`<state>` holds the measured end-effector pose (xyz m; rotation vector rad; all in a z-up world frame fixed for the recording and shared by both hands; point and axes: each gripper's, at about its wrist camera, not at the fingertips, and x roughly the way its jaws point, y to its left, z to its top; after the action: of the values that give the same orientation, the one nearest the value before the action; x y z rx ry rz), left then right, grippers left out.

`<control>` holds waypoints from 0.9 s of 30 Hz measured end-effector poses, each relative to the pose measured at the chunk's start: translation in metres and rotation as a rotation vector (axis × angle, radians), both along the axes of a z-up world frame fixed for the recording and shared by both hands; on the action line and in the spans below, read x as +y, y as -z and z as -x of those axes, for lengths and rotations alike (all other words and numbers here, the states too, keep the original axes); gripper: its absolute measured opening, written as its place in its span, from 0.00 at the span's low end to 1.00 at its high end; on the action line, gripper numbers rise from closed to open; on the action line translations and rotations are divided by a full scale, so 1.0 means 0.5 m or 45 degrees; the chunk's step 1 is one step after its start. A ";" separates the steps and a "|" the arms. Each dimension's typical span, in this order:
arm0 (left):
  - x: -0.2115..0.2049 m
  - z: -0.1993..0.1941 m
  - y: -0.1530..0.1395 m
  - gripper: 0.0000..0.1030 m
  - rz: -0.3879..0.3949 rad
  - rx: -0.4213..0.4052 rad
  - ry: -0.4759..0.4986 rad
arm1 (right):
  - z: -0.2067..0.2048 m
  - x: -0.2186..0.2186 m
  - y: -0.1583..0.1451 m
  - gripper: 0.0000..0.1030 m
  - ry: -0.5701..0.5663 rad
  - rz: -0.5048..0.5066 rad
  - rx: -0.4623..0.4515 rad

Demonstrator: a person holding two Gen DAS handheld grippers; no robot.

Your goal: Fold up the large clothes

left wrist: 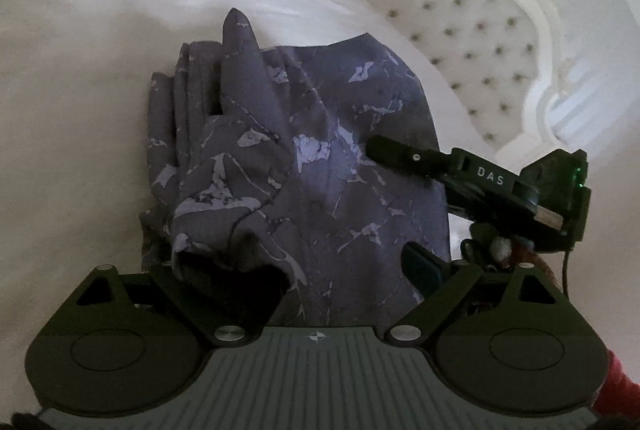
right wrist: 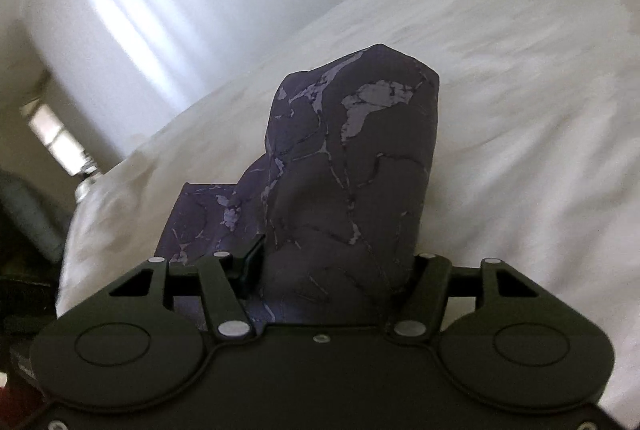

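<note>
In the left wrist view we look down on a dark purple garment (left wrist: 320,150) with pale marbled streaks, lying in the middle of the frame on a white bedspread (left wrist: 80,90). Its left part is bunched into ridges and one pointed fold stands up toward the upper middle; its right part lies flatter. A tufted white headboard (left wrist: 440,14) fills the upper right. Our left gripper (left wrist: 296,270) sits at the bottom of the frame with its jaws spread wide. A crumpled lump of the cloth lies over the left finger, which is hidden, and the right finger (left wrist: 420,266) stands clear beside the flat cloth; we cannot see the pads pressing on anything. From the right edge the right gripper (left wrist: 384,148) reaches in, one black finger lying over the flat part of the garment. In this view we cannot tell how its jaws stand.

In the right wrist view the same garment (right wrist: 352,170) rises as a tall hump from the bottom centre to mid-frame, with a flat flap of it at the lower left. The bedspread (right wrist: 520,90) runs across the right and centre, and a pale wall (right wrist: 140,10) fills the upper left. The right gripper (right wrist: 336,270) has its jaws partly closed around the base of the hump, the left finger (right wrist: 250,262) against the cloth, so it pinches the garment.
</note>
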<state>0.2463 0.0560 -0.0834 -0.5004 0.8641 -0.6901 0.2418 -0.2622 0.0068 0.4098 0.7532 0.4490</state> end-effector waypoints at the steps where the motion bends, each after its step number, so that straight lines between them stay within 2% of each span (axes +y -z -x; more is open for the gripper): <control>1: -0.030 -0.022 -0.001 0.90 0.017 0.002 0.023 | -0.011 -0.030 -0.007 0.63 0.044 0.022 -0.003; 4: -0.119 -0.088 -0.009 0.89 0.036 0.008 0.085 | -0.048 -0.103 -0.029 0.64 0.155 0.109 -0.022; 6: -0.149 -0.103 -0.006 0.85 0.009 -0.015 0.099 | -0.073 -0.136 -0.036 0.71 0.211 0.154 -0.022; 8: -0.165 -0.114 0.005 0.83 -0.136 -0.056 0.052 | -0.090 -0.173 -0.028 0.80 0.309 0.222 0.017; 9: -0.165 -0.115 0.018 0.84 -0.236 -0.059 0.013 | -0.098 -0.181 -0.017 0.80 0.366 0.271 0.059; 10: -0.161 -0.118 0.034 0.85 -0.283 -0.040 0.006 | -0.103 -0.185 -0.004 0.80 0.400 0.292 0.109; 11: -0.150 -0.121 0.055 0.85 -0.253 0.003 0.022 | -0.101 -0.196 0.007 0.80 0.414 0.279 0.135; 13: -0.120 -0.116 0.082 0.85 -0.160 0.067 0.009 | -0.078 -0.202 0.022 0.81 0.443 0.241 0.112; 16: -0.105 -0.094 0.081 0.85 -0.170 0.027 0.012 | -0.038 -0.191 0.013 0.83 0.477 0.226 0.032; 18: -0.111 -0.094 0.071 0.85 -0.179 0.007 0.007 | 0.006 -0.212 0.004 0.89 0.509 0.223 -0.030; 20: -0.113 -0.079 0.055 0.85 -0.192 -0.033 -0.010 | 0.035 -0.205 -0.015 0.95 0.533 0.228 -0.089; 23: -0.106 -0.043 0.024 0.85 -0.245 -0.152 -0.041 | 0.076 -0.202 -0.038 1.00 0.571 0.270 -0.160; 27: -0.103 0.024 -0.023 0.86 -0.386 -0.352 -0.066 | 0.133 -0.170 -0.048 1.00 0.629 0.320 -0.171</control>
<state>0.2345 0.0046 -0.0718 -0.1495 0.6771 -0.5528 0.1753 -0.3471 0.0310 0.3114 0.5440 -0.0819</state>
